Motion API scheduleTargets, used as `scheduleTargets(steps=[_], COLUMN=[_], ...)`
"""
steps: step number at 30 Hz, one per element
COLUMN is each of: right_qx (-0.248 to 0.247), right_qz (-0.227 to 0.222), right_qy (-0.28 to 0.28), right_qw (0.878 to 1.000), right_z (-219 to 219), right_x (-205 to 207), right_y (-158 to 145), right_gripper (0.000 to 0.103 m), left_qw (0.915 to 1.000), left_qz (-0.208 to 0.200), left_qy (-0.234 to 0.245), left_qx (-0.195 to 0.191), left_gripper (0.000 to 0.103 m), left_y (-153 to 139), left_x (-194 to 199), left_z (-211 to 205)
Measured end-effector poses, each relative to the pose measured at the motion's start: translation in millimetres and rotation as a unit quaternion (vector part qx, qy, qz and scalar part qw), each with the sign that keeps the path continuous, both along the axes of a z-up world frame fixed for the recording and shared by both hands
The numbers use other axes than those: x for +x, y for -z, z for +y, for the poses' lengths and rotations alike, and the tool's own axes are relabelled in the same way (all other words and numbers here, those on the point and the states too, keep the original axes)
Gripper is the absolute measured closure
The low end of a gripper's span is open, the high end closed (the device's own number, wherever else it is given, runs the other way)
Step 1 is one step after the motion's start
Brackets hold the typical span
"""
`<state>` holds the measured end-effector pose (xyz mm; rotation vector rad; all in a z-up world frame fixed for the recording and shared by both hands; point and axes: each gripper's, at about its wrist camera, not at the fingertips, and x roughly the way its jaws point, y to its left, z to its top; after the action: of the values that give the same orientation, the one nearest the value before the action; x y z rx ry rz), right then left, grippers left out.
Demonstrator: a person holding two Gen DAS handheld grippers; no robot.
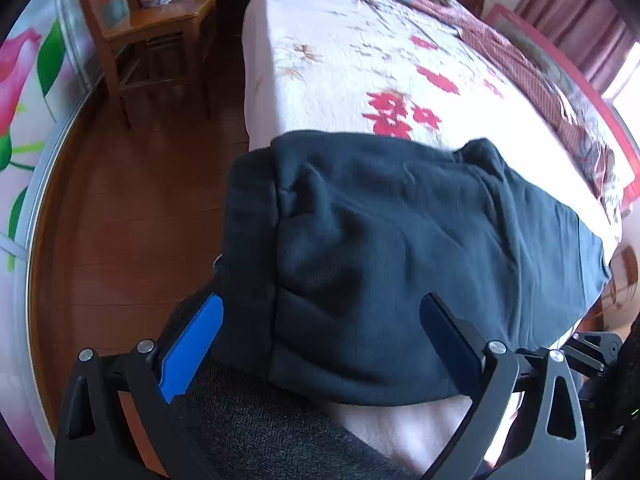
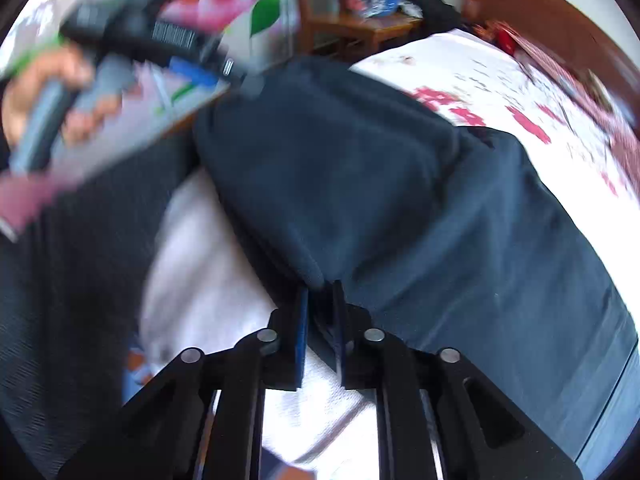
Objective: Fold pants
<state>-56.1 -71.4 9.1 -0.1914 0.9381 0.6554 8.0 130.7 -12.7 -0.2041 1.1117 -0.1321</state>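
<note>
right gripper (image 2: pixel 320 300): jaws nearly pressed together at near edge of pants (image 2: pixel 360 184); pinch looks likely, blur leaves it unsure. left gripper (image 1: pixel 320 320): jaws spread, straddling fabric, holding nothing. pants on near corner of bed (image 1: pixel 320 60), left end hanging over edge. advice: line up edges, smooth bulge. dark thick soft fleece, rumpled; floral sheet beyond.

- Your left gripper (image 1: pixel 320 312) has its jaws spread wide, blue pads (image 1: pixel 192 344) facing inward with nothing pinched between them.
- Your right gripper (image 2: pixel 320 300) has its jaws drawn nearly together, clamping a fold of the pants (image 2: pixel 340 184).
- Your left hand (image 2: pixel 24 100), blurred, wraps the left gripper's handle.
</note>
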Motion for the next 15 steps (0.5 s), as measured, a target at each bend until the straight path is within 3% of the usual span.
scheduleTargets(steps=[3,5,6,8,9,11,12,13,14,15], right_qx=[0.109,0.171,0.159,0.063,0.053,0.085,0.148,0.207,0.251,0.292], right_qz=[0.017,0.048,0.055,0.102,0.058,0.067,0.074,0.079,0.083,0.080], right_qy=[0.092,0.116,0.123,0.080,0.066,0.093,0.140,0.185,0.241,0.309], right_qw=[0.990,0.977,0.978,0.990,0.995,0.990,0.976,0.957,0.934,0.901], right_z=[-30,-41,-37,-8,-4,-21,-48,-78,-114,-158], right_x=[14,30,34,34,24,22,22,21,18,9], right_y=[-12,-2,8,44,44,29,18,10,6,5], right_gripper=[0.086,0.086,0.086,0.086,0.086,0.086,0.086,0.076,0.063,0.038], left_qw=[0.9992,0.9976,0.9963,0.9960,0.9947,0.9916,0.9891,0.9886,0.9893,0.9909], left_qz=[-0.011,-0.022,-0.028,-0.023,-0.014,-0.015,-0.029,-0.033,-0.034,-0.038], left_qy=[0.011,0.047,0.068,0.086,0.099,0.114,0.124,0.124,0.116,0.102], left_qx=[-0.037,-0.046,-0.045,-0.008,0.024,0.060,0.074,0.079,0.081,0.079], left_gripper=[0.004,0.004,0.004,0.002,0.002,0.002,0.002,0.002,0.002,0.002], left_y=[-4,-4,-3,6,17,29,28,26,23,17], left_x=[3,11,14,19,21,20,16,14,14,13], left_z=[-14,-42,-57,-79,-89,-96,-99,-100,-100,-99])
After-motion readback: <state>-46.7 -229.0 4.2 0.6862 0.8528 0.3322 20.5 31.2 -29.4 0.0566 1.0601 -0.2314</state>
